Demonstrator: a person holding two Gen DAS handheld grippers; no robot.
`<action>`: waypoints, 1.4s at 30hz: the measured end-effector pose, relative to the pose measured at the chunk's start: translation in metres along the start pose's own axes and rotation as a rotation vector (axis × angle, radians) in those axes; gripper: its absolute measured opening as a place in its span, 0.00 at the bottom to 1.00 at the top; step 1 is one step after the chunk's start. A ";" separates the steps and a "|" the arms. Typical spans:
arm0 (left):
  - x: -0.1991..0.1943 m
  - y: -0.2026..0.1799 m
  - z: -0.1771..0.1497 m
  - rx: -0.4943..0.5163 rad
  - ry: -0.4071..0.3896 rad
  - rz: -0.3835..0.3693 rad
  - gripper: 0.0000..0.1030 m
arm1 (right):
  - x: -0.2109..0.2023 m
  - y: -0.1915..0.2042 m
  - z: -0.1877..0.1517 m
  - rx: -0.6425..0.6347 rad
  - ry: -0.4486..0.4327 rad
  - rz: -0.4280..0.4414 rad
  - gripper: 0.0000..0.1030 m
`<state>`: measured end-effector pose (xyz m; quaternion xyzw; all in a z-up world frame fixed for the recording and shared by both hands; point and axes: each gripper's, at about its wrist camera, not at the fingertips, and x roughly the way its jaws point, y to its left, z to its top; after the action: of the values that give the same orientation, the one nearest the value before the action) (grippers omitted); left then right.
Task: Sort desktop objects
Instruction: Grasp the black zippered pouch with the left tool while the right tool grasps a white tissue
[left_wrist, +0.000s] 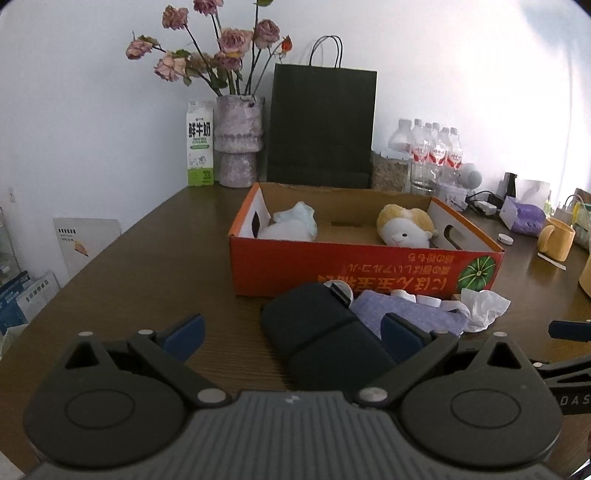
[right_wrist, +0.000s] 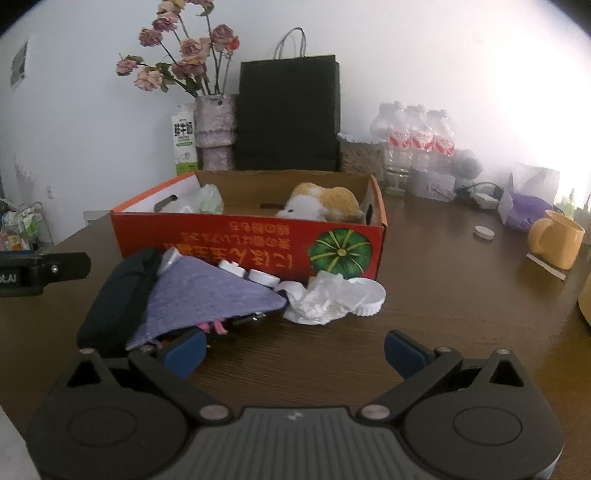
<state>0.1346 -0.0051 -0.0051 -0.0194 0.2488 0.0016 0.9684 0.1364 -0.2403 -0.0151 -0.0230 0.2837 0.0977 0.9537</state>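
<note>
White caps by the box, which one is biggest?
The ridged cap at the pile's right end, beside the tissue; the caps against the orange box are much smaller.

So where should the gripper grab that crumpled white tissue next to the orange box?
Pinch the crumpled white tissue at its raised, bunched top, coming from above. It is soft and puffed up, so its folds should fit between the fingers. The open right gripper is nearest. Keep off the round white ridged lid touching the tissue's right side and the purple cloth to its left.
</note>
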 end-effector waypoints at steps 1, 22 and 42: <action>0.002 -0.001 0.000 -0.002 0.005 -0.002 1.00 | 0.001 -0.002 -0.001 0.000 0.001 -0.004 1.00; 0.069 -0.009 0.007 -0.067 0.184 0.012 1.00 | 0.061 -0.026 0.029 -0.047 0.018 0.017 0.75; 0.070 0.006 0.000 -0.085 0.195 -0.076 0.67 | 0.060 -0.020 0.026 -0.092 0.028 0.072 0.16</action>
<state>0.1954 0.0008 -0.0390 -0.0698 0.3408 -0.0263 0.9372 0.2038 -0.2471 -0.0263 -0.0578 0.2930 0.1446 0.9434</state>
